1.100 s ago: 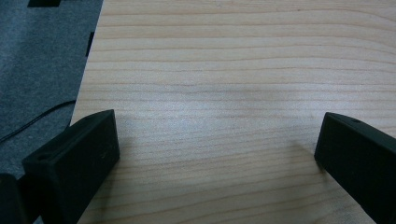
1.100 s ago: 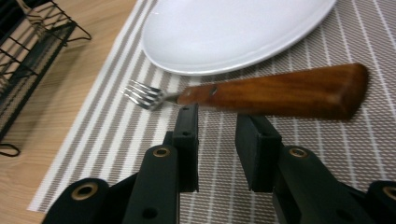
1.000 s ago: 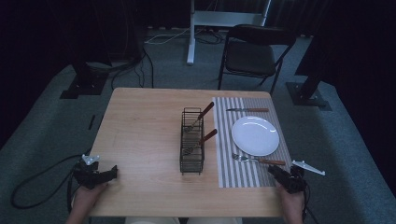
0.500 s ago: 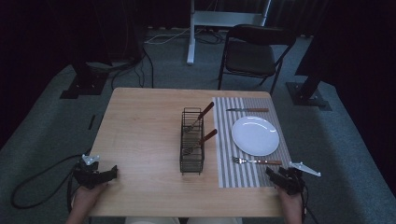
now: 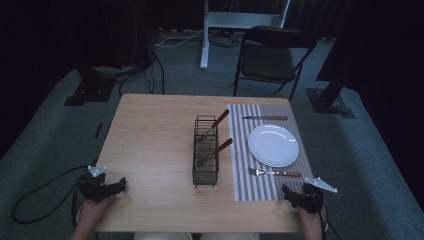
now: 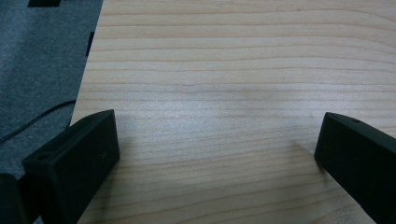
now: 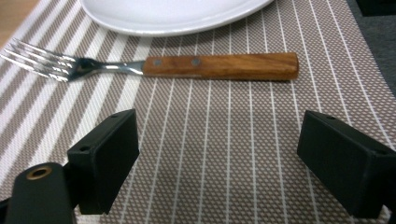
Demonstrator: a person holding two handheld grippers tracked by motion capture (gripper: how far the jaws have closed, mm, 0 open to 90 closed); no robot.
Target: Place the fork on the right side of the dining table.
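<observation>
Since the earlier frame, right tool (image 5: 294, 196) drawn back, jaws just opened, nothing between. Fork (image 5: 275, 173) lies lower right, below plate (image 5: 273, 145). Left tool (image 5: 116, 186) spread, idle. Two forks (image 5: 209, 145) left in basket (image 5: 205, 175).

Right gripper (image 7: 219, 154) jaws just opened wide, nothing between them, fork (image 7: 154, 65) released onto the placemat (image 7: 224, 126)

Wire rack (image 5: 206, 160), knife (image 5: 265, 118), chair (image 5: 272, 57)
</observation>
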